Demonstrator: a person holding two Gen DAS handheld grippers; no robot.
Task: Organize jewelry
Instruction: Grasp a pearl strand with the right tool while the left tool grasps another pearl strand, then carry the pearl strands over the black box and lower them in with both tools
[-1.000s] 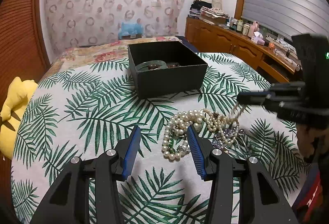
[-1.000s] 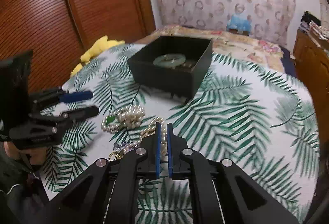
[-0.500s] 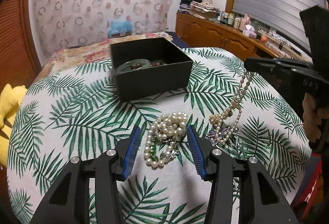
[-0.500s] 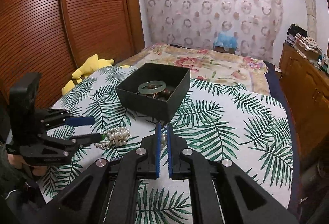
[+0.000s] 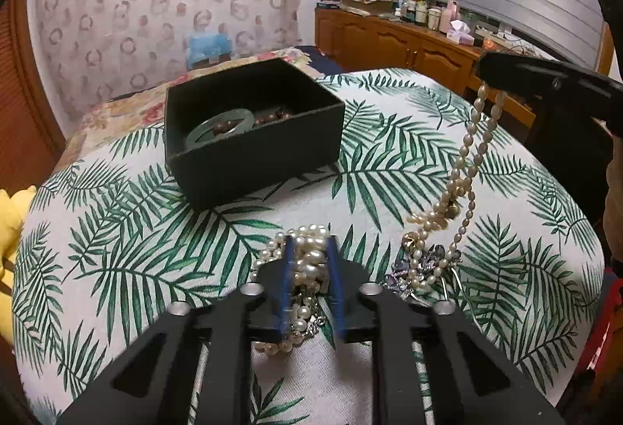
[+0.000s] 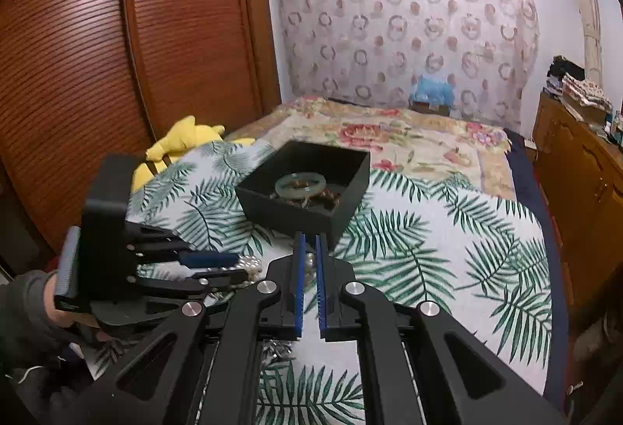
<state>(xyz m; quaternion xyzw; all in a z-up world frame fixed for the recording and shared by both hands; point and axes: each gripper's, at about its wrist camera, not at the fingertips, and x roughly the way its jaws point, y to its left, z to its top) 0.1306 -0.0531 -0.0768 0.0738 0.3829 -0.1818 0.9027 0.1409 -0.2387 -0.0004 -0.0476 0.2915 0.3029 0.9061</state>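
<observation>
Plainly, both pearl strands are limp and tangle-prone: left claw [image 5: 310, 283] clenched on the bunched pearls [image 5: 307, 261], right claw [image 6: 310, 284] clenched on the long strand [image 5: 469, 152], best lifted slowly.

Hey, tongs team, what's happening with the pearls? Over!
Left tongs just closed on pearl bunch. Right tongs shut, lifting pearl strand, its end snagged in brooch. Box open ahead.

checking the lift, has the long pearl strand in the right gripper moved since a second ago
Yes: the long pearl strand has risen; it now hangs above the black box's rim, held by the right gripper.
</observation>
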